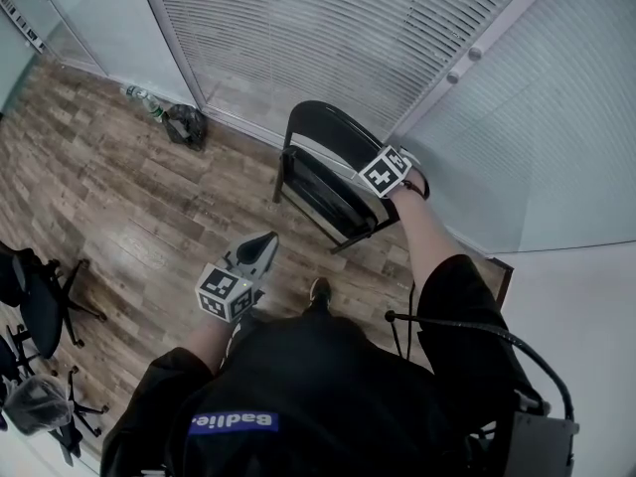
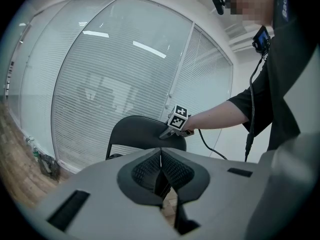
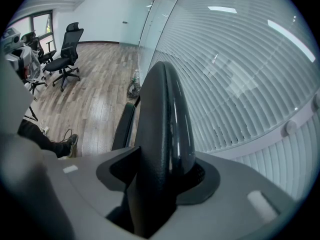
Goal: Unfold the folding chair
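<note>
The black folding chair (image 1: pixel 320 172) stands folded on the wood floor, close to the glass wall. My right gripper (image 1: pixel 371 187) is shut on the top edge of its backrest (image 3: pixel 162 109), which fills the gap between the jaws in the right gripper view. The left gripper view shows that same grip (image 2: pixel 167 132) from the front, on the backrest's upper right corner (image 2: pixel 142 134). My left gripper (image 1: pixel 262 248) hangs in the air short of the chair, pointing at it, jaws shut (image 2: pixel 161 156) with nothing between them. The seat is hidden behind the backrest.
A glass wall with white blinds (image 1: pixel 338 38) runs right behind the chair. A dark bag (image 1: pixel 186 125) and a bottle (image 1: pixel 142 99) lie at its foot. Office chairs (image 1: pixel 40 301) stand at the far left. A person's shoe (image 1: pixel 319 289) is near the chair's feet.
</note>
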`<state>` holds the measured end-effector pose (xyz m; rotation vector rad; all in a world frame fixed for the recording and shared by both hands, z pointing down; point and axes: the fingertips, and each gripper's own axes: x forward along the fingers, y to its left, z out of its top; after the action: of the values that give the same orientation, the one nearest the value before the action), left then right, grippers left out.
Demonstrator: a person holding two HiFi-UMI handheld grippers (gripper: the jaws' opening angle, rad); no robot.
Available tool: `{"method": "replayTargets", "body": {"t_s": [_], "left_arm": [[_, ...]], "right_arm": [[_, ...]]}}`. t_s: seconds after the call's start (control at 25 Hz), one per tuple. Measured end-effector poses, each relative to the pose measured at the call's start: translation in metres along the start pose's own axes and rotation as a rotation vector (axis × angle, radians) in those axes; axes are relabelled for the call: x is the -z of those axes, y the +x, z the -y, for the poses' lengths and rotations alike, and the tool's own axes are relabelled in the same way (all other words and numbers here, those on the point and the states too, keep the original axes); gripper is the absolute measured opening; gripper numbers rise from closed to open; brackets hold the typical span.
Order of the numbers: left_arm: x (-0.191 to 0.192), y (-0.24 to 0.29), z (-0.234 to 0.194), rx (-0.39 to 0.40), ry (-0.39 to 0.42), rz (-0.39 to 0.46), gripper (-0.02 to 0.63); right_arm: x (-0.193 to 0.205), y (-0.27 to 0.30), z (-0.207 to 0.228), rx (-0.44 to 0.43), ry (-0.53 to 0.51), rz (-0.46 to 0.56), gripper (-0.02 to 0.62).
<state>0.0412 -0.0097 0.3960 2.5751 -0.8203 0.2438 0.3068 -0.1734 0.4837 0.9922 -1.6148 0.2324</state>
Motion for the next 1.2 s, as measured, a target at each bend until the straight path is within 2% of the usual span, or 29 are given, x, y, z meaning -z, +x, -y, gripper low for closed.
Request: {"method": "replayTargets", "body": {"t_s": [1.0,1.2], "left_arm": [[0.012,0.027,0.008,0.029,-0.018,-0.022,0.009],[0.011,0.031,0.004,0.029,-0.028,-0.029,0.04]], "right_arm": [[-0.001,-0.002,-0.004,0.006,-0.006,0.004,0.212],[-0.001,-0.002,-0.005,0.007,-0.006,0.003,0.212]]}}
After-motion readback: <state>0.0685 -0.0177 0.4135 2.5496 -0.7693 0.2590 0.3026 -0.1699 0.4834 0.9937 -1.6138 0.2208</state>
